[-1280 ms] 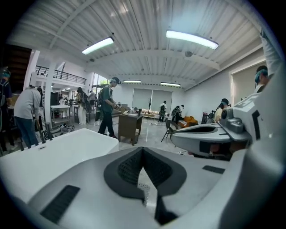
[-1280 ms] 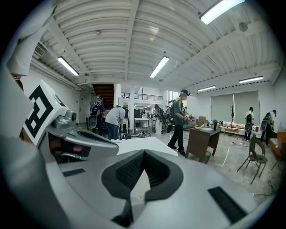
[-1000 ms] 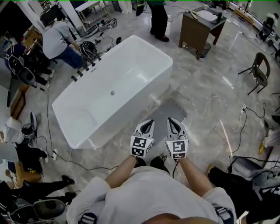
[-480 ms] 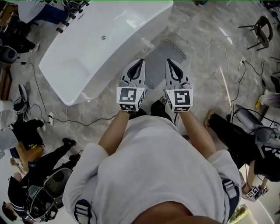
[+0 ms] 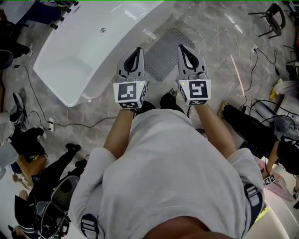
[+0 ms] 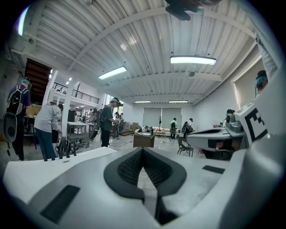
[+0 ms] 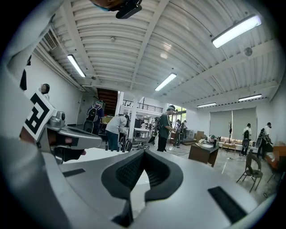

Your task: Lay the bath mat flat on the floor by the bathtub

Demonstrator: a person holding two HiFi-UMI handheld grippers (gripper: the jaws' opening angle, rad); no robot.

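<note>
Glossy bathtub (image 5: 63, 77) (matt, dimpled mat (image 5: 163, 53)).

Between the grippers: the left gripper (image 5: 137, 50) and right gripper (image 5: 183, 48) are held side by side with an open gap between them, each with its jaws together and nothing in them.
Below them: the bath mat (image 5: 162, 55) lies flat on the floor (image 5: 205, 23), with nothing standing on it.
Left side: the bathtub (image 5: 79, 51) wall runs just beside the mat and blocks that side.
Right side: open floor, crossed by a white cable (image 5: 223, 31); a chair (image 5: 273, 14) stands well apart.
By the feet: a black cable (image 5: 88, 126) to the left and dark bags (image 5: 243, 122) to the right.
Far room: a desk (image 6: 144, 139) and standing people (image 6: 106, 121), well away.
</note>
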